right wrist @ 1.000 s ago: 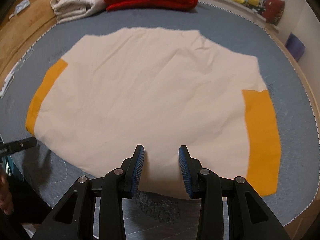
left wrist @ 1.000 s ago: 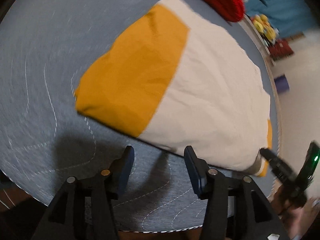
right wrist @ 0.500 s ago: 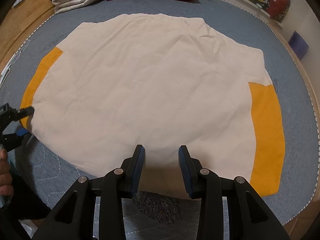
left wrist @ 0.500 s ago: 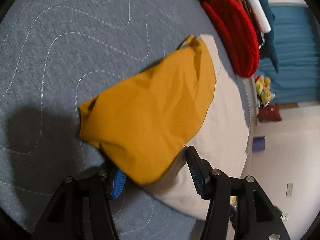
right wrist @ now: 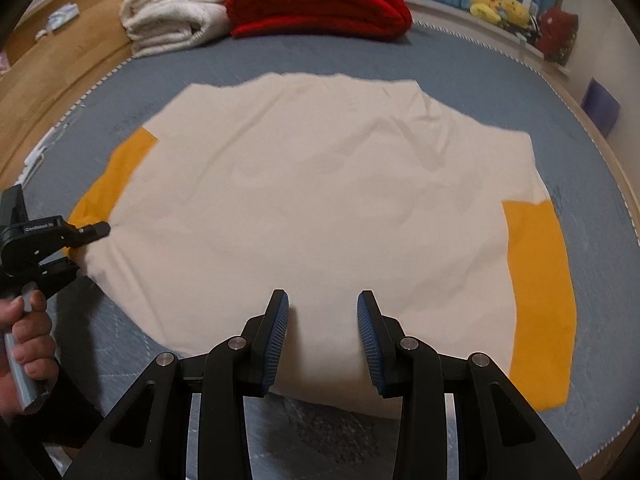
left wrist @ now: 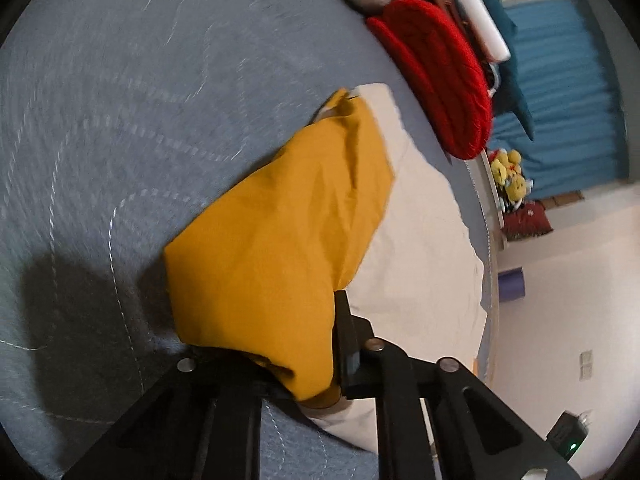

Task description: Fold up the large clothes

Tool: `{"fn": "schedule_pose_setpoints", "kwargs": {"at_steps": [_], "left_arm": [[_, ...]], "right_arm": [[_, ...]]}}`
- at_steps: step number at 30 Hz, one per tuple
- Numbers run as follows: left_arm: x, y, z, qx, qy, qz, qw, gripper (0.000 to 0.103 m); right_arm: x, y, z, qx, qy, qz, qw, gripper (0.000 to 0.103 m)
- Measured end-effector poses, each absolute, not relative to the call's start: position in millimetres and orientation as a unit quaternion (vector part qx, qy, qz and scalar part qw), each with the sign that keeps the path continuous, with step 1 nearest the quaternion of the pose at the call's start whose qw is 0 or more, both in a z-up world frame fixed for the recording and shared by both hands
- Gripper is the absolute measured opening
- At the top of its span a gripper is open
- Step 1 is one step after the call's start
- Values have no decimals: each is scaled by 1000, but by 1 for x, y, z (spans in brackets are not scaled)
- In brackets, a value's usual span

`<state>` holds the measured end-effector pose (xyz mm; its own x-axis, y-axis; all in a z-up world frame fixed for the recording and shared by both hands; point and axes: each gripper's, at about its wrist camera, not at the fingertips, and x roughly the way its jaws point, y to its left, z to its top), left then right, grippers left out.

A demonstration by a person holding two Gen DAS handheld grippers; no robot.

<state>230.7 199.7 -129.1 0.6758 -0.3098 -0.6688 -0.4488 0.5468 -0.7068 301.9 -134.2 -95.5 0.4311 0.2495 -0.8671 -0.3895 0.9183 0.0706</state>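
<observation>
One orange sleeve (left wrist: pixel 280 240) of the cream garment (right wrist: pixel 320 208), spread flat on the bed (right wrist: pixel 460 64), is being gripped by the left tongs (left wrist: pixel 312 344), seemingly for folding inward, while the right tongs (right wrist: pixel 322 320) are being held unclenched over the garment's near hem.

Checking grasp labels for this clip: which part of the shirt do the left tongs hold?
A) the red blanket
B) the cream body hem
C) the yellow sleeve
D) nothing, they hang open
C: the yellow sleeve bunches between the fingers of the left tongs; the right tongs stand open over the cream body.
</observation>
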Motion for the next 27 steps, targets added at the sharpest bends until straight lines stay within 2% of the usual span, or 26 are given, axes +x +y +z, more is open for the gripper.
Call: {"fn": "schedule_pose_setpoints", "kwargs": {"at_steps": [10,14,20,23,27], "left_arm": [[195,206,-47,-383,366,59,846,8],[185,205,-30,-326,372,54,867,9],[192,171,-18,-266,372,53,888,8],[198,146,-3,-241,360,40,900,8],[206,99,13,-198,349,11,916,8]], "right_arm": [[311,-103,-105,-99,496,224,833,37],[318,-97,-102,-84,492,251,829,37],[323,-81,-129,-124,532,270,792,37],[322,-87,-114,-105,514,269,808,37],[318,-122,-66,-63,437,260,859,37]]}}
